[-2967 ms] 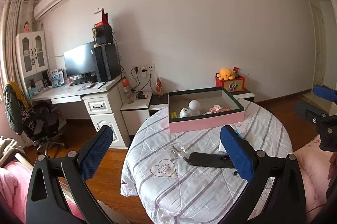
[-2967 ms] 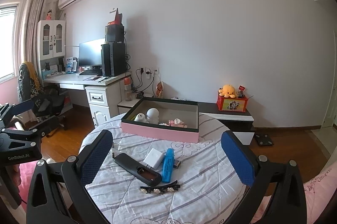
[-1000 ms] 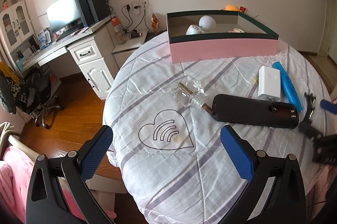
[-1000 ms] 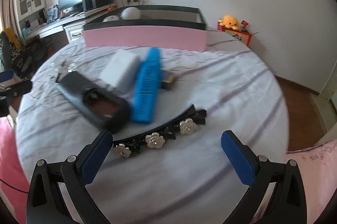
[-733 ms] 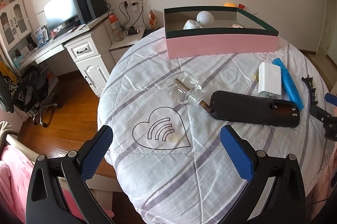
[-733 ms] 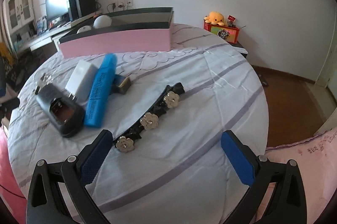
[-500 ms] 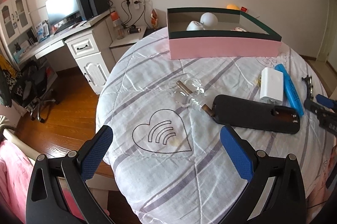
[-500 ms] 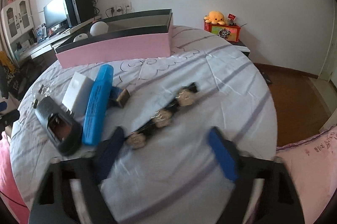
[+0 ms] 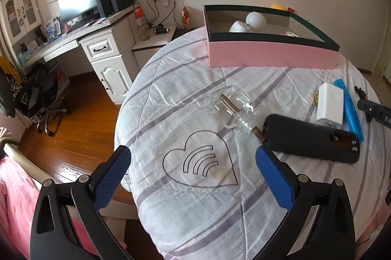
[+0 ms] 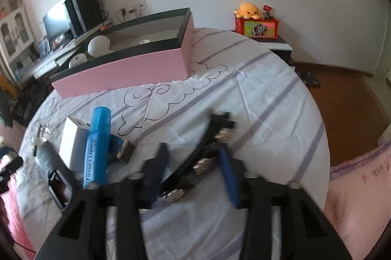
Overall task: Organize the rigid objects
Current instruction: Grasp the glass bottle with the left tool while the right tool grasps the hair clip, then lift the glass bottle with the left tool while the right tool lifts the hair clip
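Our right tool [image 10: 195,162] has just been closing around the black flower clip [image 10: 210,145], low in the frame. Not pinching yet. It could slip. Our left tool [image 9: 193,169] is open.

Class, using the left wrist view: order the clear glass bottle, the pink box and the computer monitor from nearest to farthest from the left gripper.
From the left gripper:
1. Clear glass bottle, lying on the table just ahead.
2. Pink box, at the table's far side.
3. Computer monitor, on the desk, far left.
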A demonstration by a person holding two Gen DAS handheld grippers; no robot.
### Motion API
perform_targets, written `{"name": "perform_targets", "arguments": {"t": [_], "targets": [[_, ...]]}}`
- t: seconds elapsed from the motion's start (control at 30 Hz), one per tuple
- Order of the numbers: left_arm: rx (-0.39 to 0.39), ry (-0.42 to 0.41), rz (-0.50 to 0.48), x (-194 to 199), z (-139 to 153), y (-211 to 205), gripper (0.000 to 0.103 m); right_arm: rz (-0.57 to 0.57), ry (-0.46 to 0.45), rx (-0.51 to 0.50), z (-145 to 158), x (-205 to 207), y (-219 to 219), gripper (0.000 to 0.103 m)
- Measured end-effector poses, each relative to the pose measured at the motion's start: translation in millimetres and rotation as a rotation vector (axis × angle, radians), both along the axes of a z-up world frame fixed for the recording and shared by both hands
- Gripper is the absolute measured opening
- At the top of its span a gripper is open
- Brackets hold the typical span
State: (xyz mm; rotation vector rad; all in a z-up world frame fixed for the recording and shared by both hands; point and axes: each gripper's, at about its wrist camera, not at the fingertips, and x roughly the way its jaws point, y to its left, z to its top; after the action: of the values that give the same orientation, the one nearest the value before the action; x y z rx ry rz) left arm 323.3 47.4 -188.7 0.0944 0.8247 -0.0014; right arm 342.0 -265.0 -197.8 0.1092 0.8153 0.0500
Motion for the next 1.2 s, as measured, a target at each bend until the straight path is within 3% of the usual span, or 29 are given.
{"name": "perform_targets", "arguments": {"t": [0.1,0.37,0.67,0.77,0.9,1.1,1.2], "targets": [[-0.020,0.003,0.010,7,0,0,0.103,0.042,-0.007,-0.017,1,5,5,0.023],[-0.105,0.035,0.023,37,-8,-13,0.103,0.080,-0.002,-0.032,-2,12,9,0.021],[-0.074,0.060,0.137,68,-29,-17,0.101,0.079,0.002,-0.050,-2,13,10,0.021],[-0.078,0.052,0.111,68,-29,-20,0.089,0.079,0.002,-0.058,-3,13,10,0.021],[-0.087,0.027,0.085,66,-27,-21,0.056,0.077,0.002,-0.082,-3,12,13,0.021],[-0.117,0.032,0.050,69,-28,-19,0.053,0.077,0.004,-0.101,-3,13,18,0.021],[-0.122,0.037,0.032,71,-28,-19,0.057,0.076,0.005,-0.116,-3,13,21,0.022]]}}
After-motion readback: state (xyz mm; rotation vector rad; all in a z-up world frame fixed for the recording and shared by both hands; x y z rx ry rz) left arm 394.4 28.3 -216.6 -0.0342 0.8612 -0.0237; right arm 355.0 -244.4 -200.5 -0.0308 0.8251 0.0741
